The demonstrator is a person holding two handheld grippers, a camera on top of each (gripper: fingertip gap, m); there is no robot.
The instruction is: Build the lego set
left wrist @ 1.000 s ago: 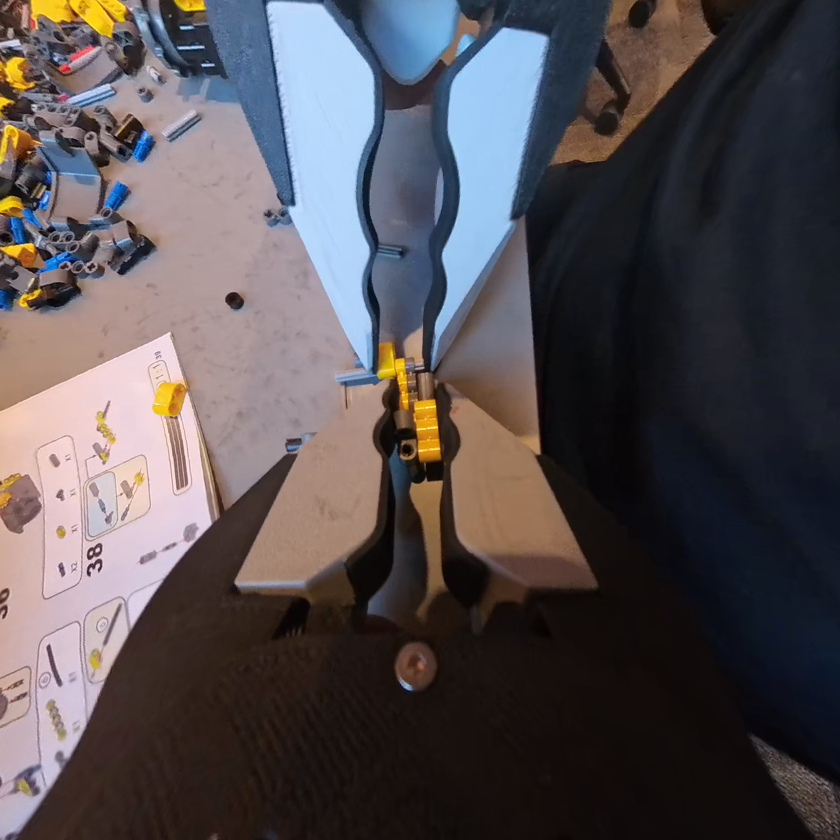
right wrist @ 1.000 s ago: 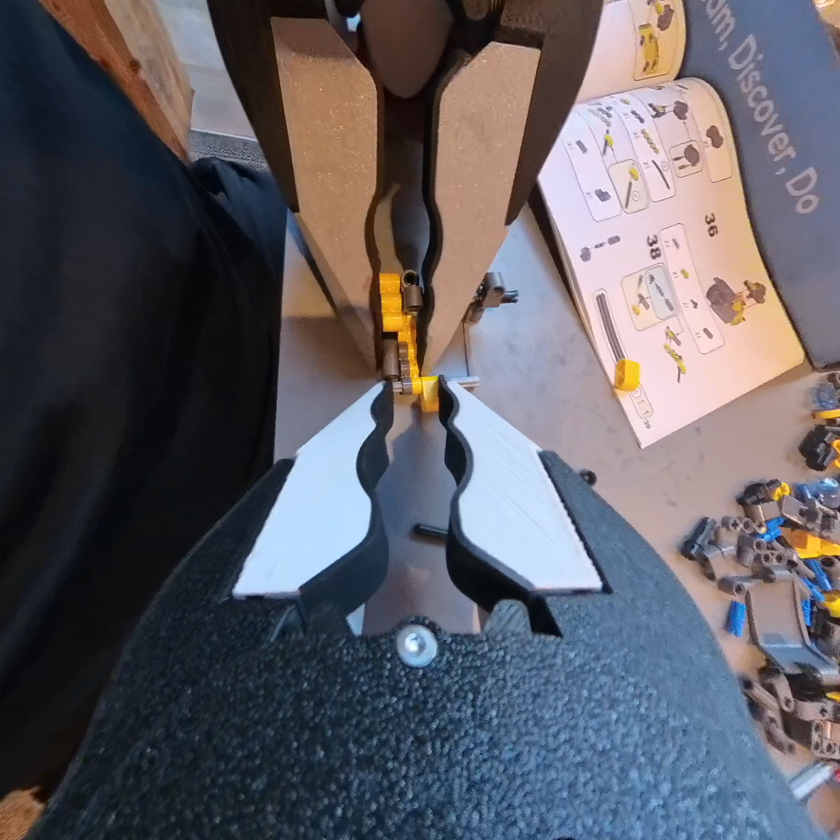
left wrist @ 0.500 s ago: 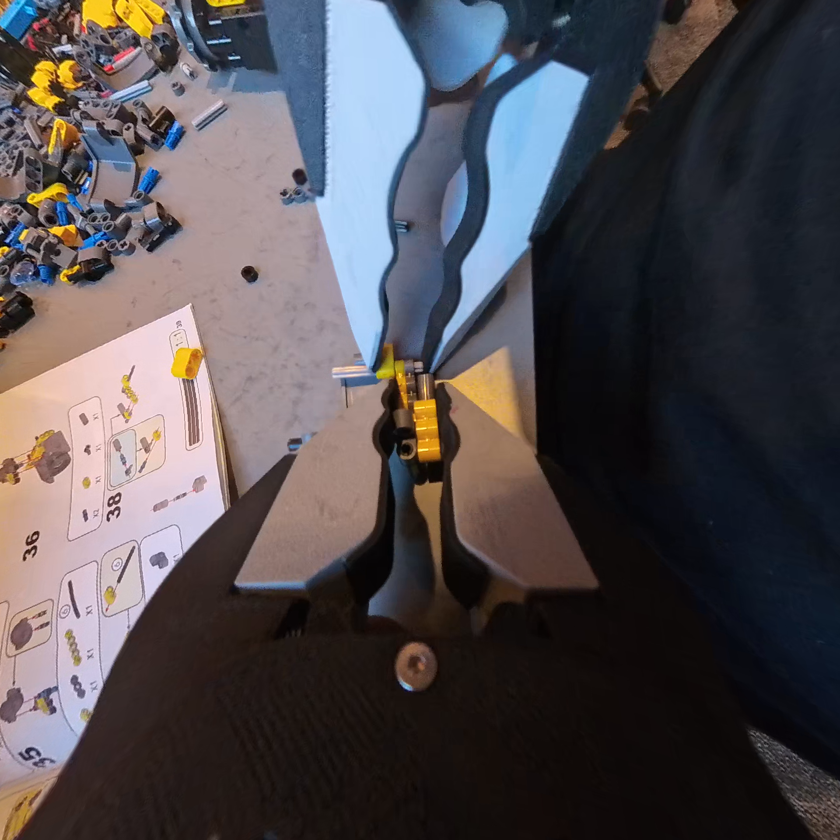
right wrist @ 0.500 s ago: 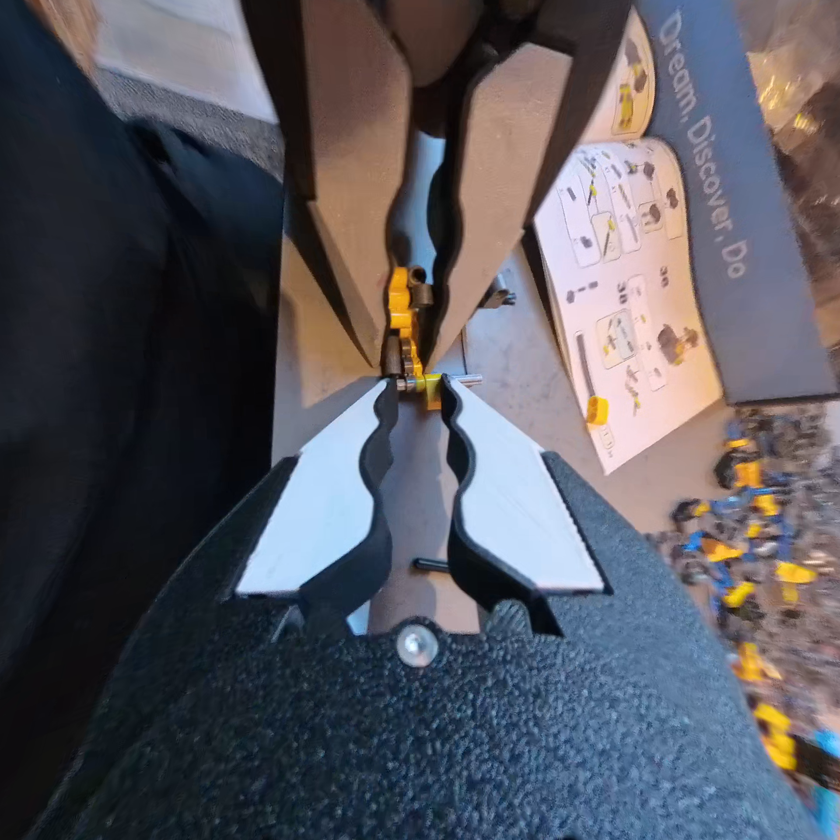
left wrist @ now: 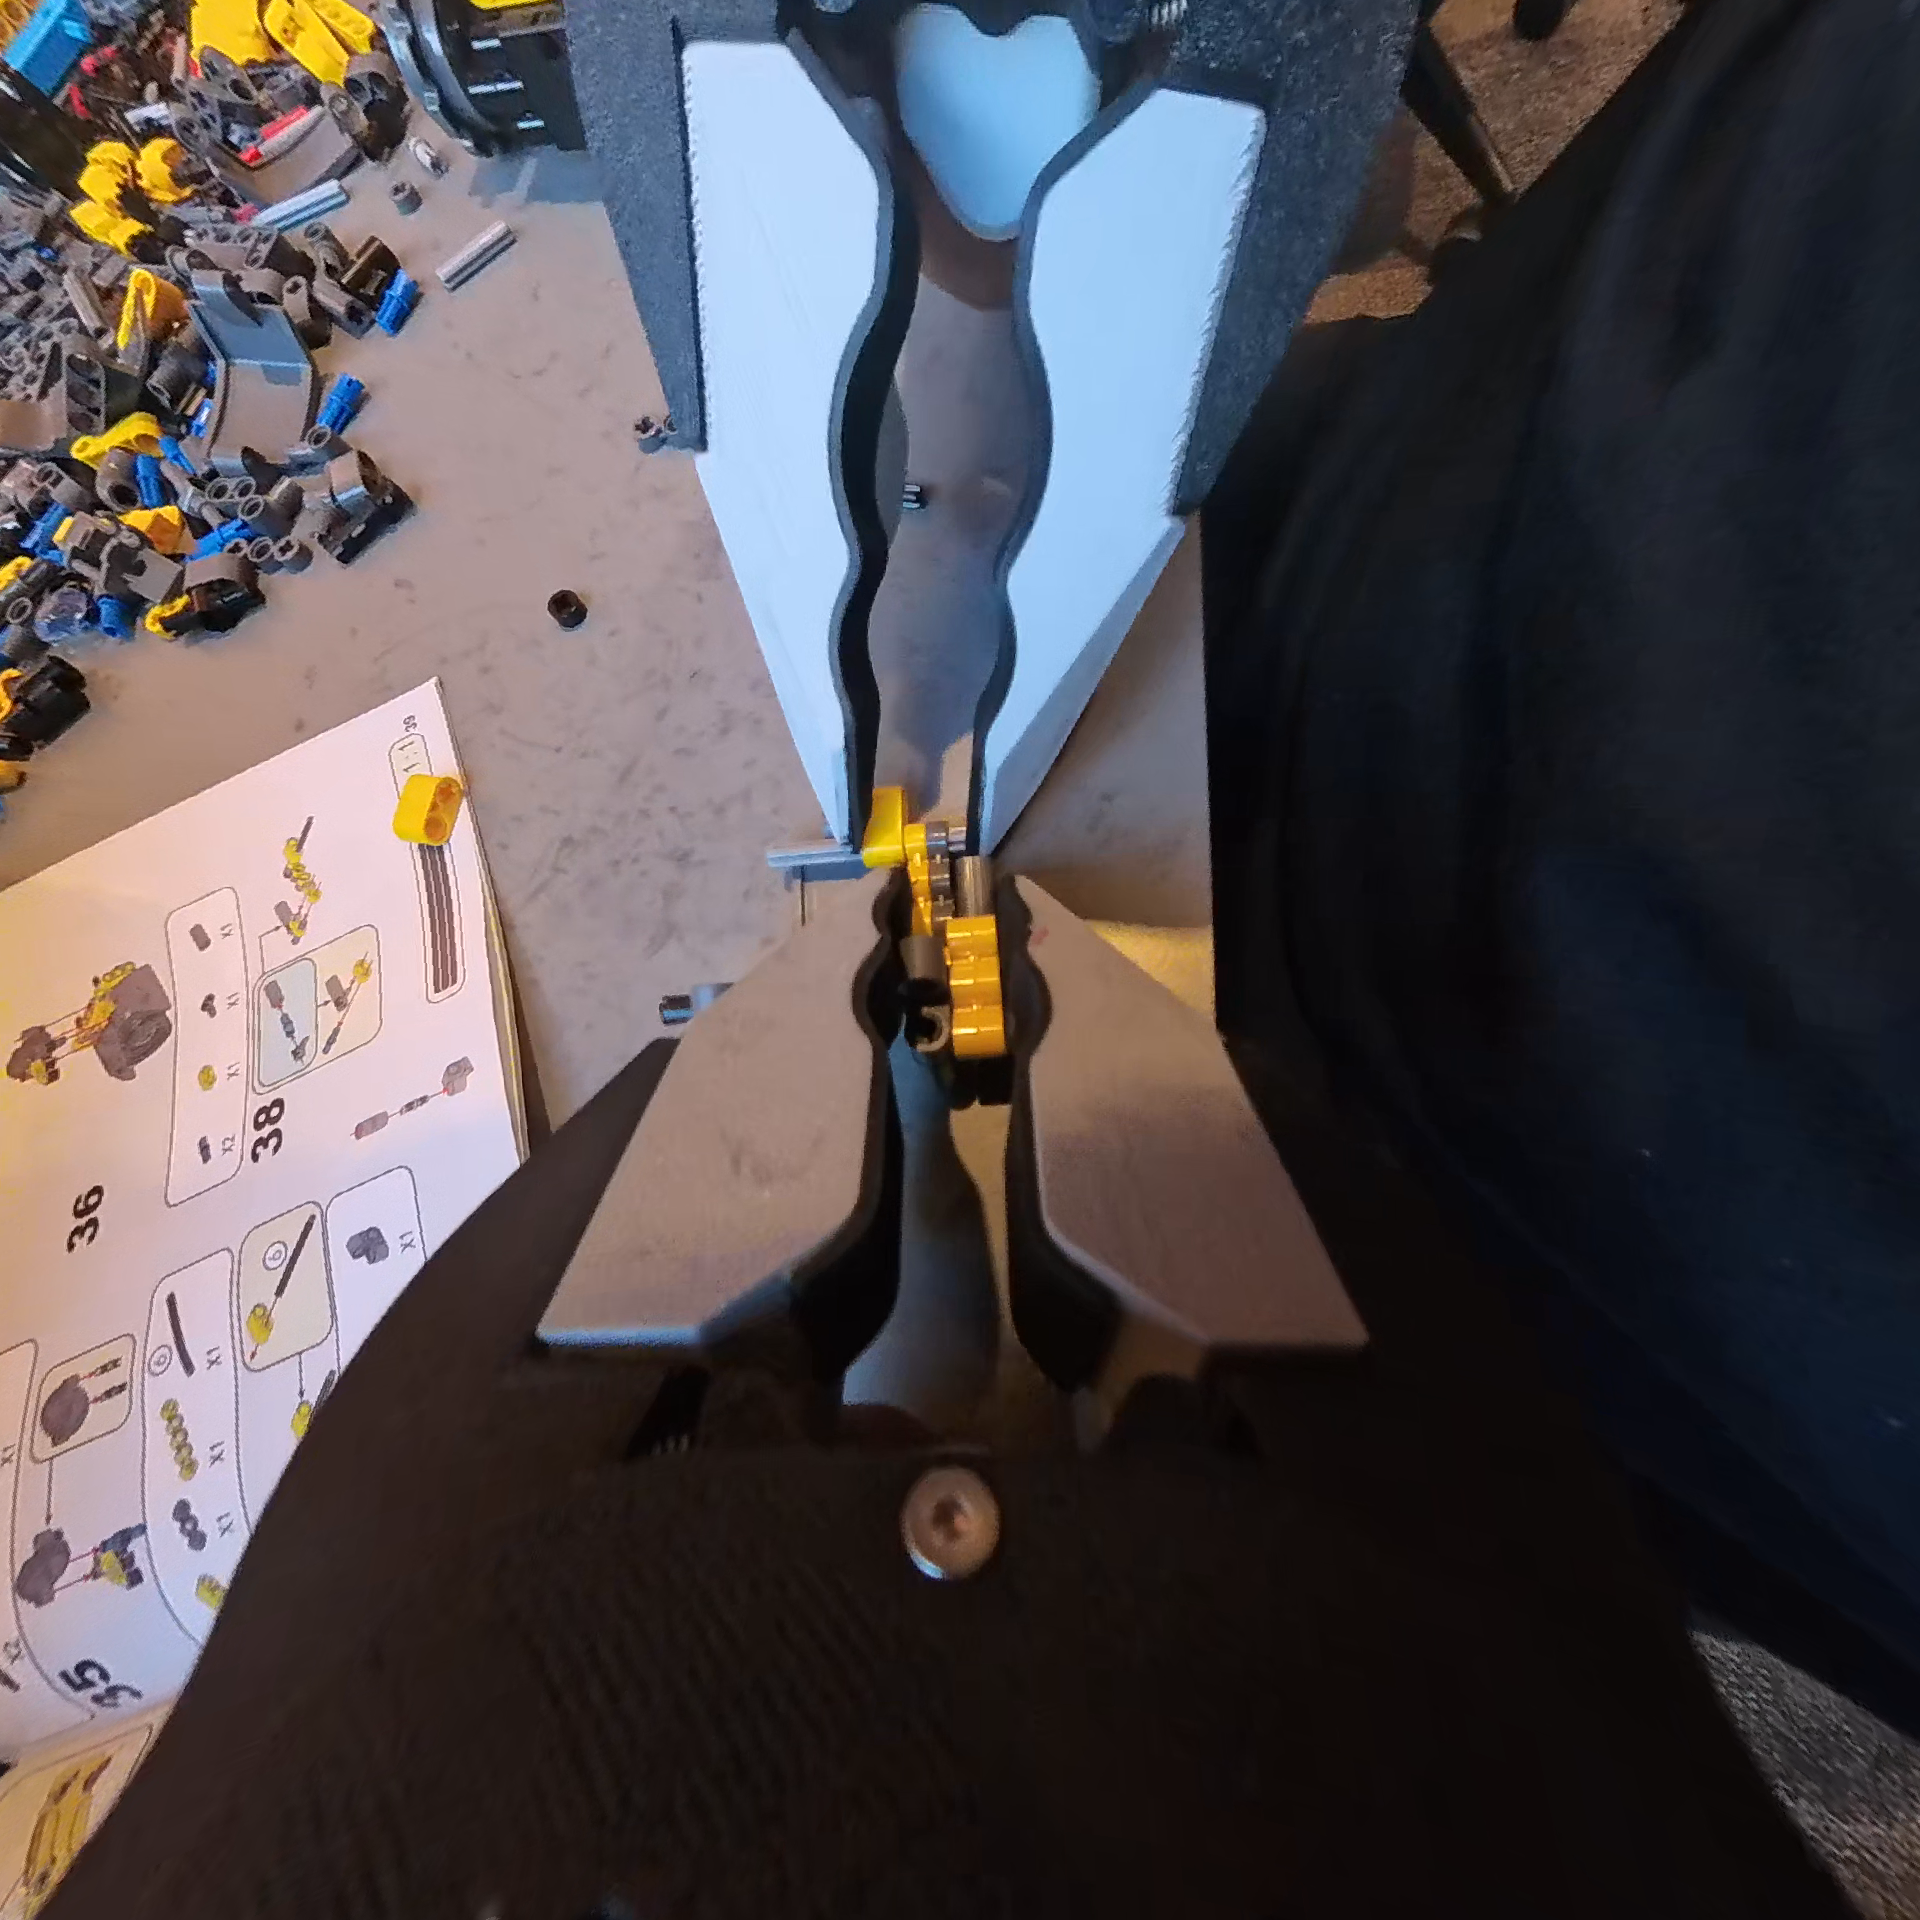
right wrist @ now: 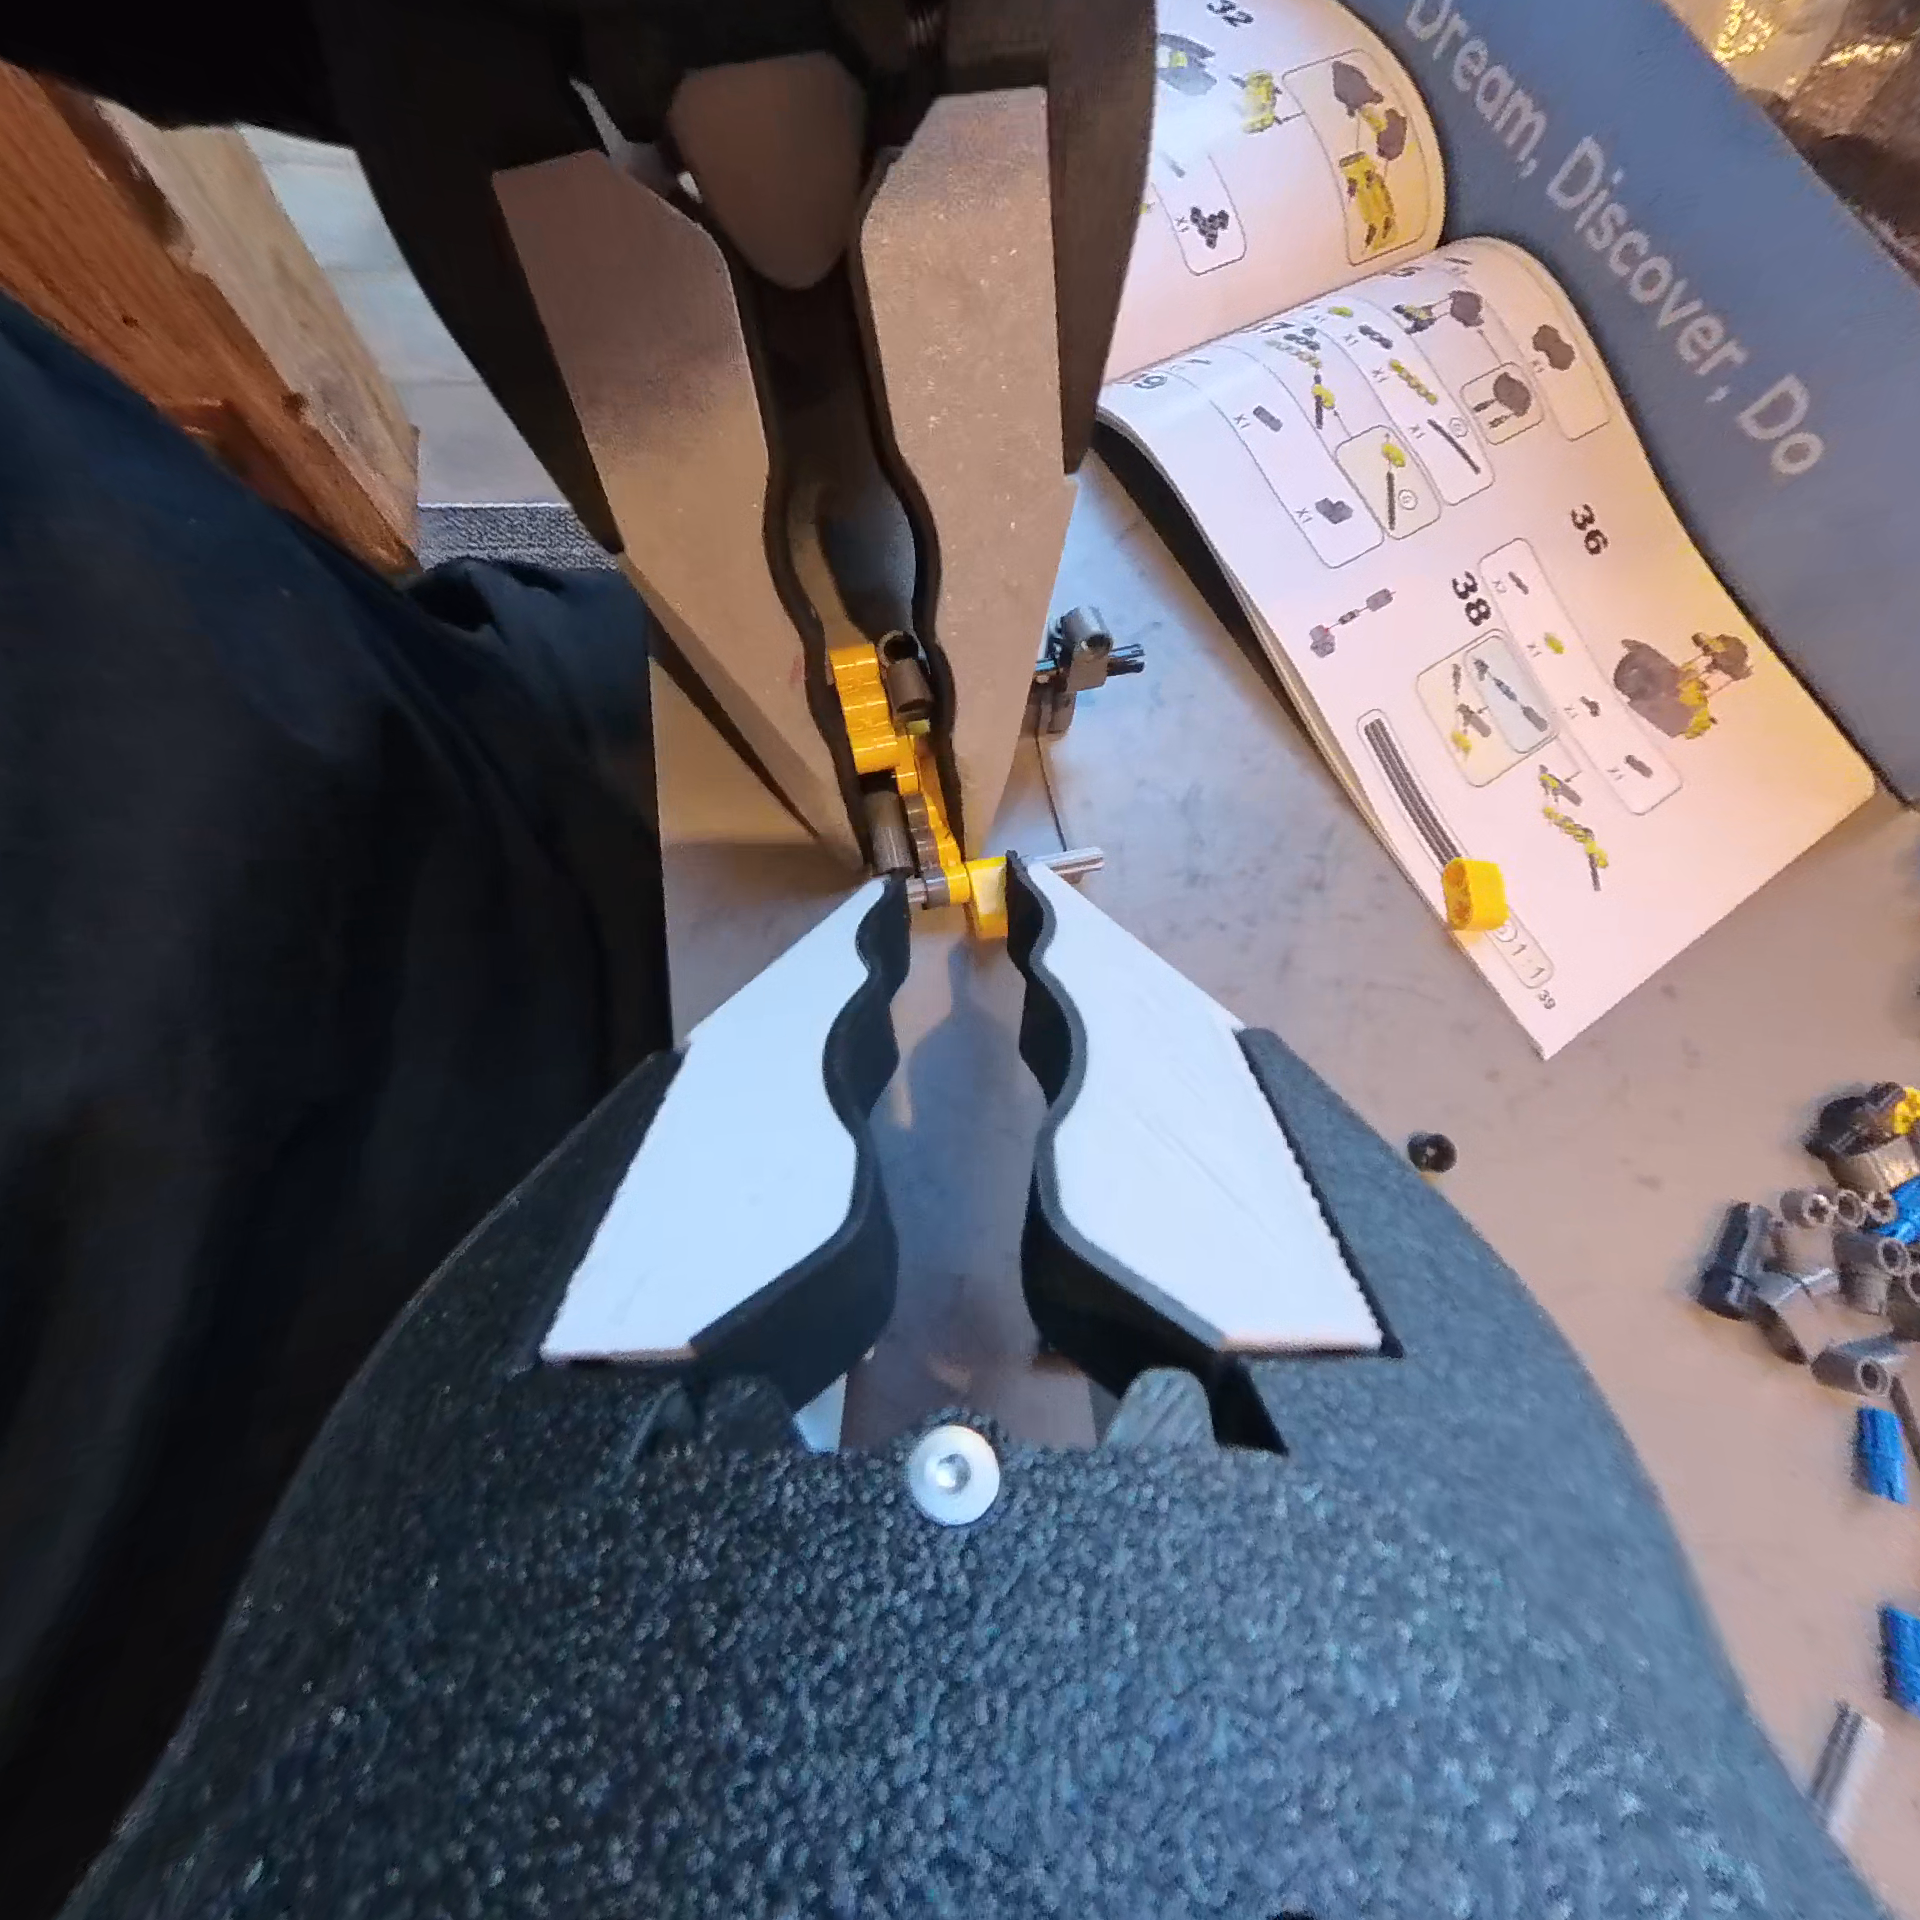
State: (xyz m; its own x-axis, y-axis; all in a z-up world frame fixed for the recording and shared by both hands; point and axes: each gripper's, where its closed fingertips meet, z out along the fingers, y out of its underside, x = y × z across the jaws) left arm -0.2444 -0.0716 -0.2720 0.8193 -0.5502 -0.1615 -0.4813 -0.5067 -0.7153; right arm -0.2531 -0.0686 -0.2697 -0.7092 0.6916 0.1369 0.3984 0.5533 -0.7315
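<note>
The left gripper [left wrist: 951,935], grey-fingered, is clenched on a small yellow-and-grey assembly of plastic building pieces [left wrist: 961,977]. The right gripper [right wrist: 956,883], white-fingered, meets it tip to tip and pinches the assembly's far end, where a yellow connector [right wrist: 987,894] sits on a thin grey axle [right wrist: 1070,860]. Left of the assembly, on the grey table [left wrist: 582,727], lies an open instruction booklet [left wrist: 239,1039] bearing a loose yellow piece [left wrist: 428,808]. Beyond the booklet is a heap of loose parts [left wrist: 156,364].

Yellow-and-grey brick assembly [left wrist: 951,966] pinched between 2 facing hand-held grippers.
</note>
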